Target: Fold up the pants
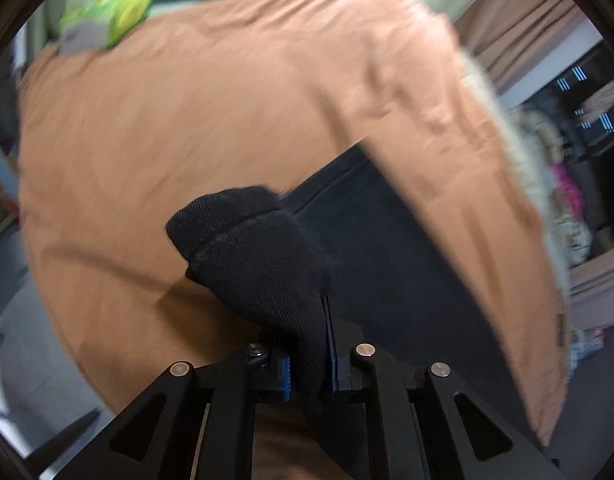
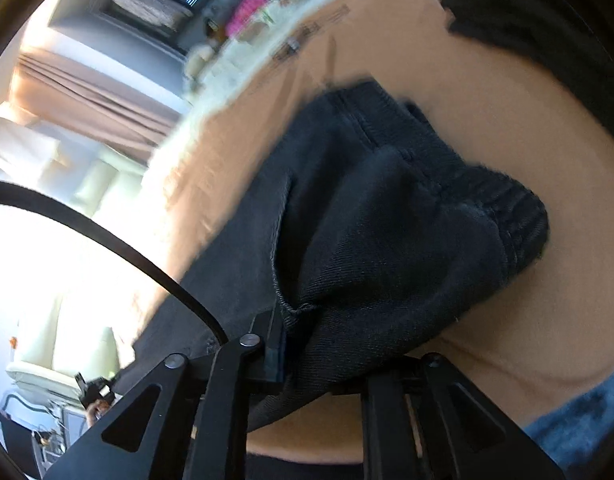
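Orange-brown bedding (image 1: 187, 140) covers the work surface in both wrist views, with curtains and shelves blurred at its far edge.

The left gripper (image 1: 309, 364) has its jaws narrow with a bunched fold of the black pants (image 1: 259, 248) between the blue pads (image 1: 286, 376); a thin gap shows along the right-hand pad, so the hold looks loose. The right gripper (image 2: 319, 352) also has cloth in its jaws, but the fabric hides the far finger, and I cannot tell whether the pads press on it.

My judgement is that the main risk is slack jaws: the cloth could slide out unevenly, one corner dropping before the other, leaving the fold skewed or rumpled. Both frames are blurred, so a hem could also drag and flip.

The pants are dark, thick twill. From the left jaws they rise to 11 o'clock as a lump, while a flat panel spreads toward 1 o'clock. From the right jaws they bulge toward 2 o'clock, showing a ribbed waistband (image 2: 519, 220) and a seam.
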The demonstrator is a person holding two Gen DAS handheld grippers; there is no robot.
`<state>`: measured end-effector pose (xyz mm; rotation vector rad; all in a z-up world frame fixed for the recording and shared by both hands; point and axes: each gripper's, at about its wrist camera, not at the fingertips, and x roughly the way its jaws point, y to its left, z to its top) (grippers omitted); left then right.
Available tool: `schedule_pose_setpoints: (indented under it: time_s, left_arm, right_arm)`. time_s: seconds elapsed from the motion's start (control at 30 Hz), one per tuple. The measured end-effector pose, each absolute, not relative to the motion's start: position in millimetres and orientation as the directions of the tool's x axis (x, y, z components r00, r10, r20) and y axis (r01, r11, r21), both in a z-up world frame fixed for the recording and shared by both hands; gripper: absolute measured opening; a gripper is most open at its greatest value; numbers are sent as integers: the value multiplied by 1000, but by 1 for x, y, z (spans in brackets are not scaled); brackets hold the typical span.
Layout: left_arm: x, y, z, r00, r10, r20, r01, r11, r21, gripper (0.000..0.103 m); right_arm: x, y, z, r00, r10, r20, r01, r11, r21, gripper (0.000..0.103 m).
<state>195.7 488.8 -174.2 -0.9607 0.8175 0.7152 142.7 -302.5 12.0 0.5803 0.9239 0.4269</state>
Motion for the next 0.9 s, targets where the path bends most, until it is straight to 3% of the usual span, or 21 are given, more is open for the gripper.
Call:
schedule_pose_setpoints:
  time_s: [0.03, 0.07, 0.1, 0.17, 0.43, 0.73, 0.8, 0.9]
  left_arm:
    - [191, 486, -183, 475, 159, -865, -836, 389, -388, 25]
    - [187, 484, -187, 476, 159, -865, -836, 386, -389, 31]
    - [183, 482, -189, 484, 156, -861, -832, 387, -397, 37]
    - [176, 477, -190, 503, 153, -851, -821, 394, -414, 43]
    - [166, 459, -183, 523, 162, -837, -805, 418, -422, 45]
    - [165, 431, -176, 525, 159, -836, -801, 427, -421, 45]
    - [162, 426, -174, 523, 164, -836, -802, 427, -418, 45]
    - [159, 420, -172, 514, 172, -840, -807, 429, -406, 45]
  right_arm:
    - [142, -304, 8, 533, 554, -639, -84, 787, 611, 31]
    - [138, -310, 6, 538, 528, -657, -69, 804, 590, 48]
    - [135, -315, 5, 547, 522, -655, -67, 807, 587, 59]
    - [129, -329, 5, 546, 560, -624, -109, 785, 610, 64]
    - [129, -366, 35, 652, 459, -603, -113, 845, 522, 64]
    - [188, -349, 29, 618, 428, -660, -173, 892, 417, 64]
    - [202, -341, 34, 602, 423, -678, -203, 902, 382, 73]
    - [218, -327, 32, 573, 401, -715, -241, 916, 320, 73]
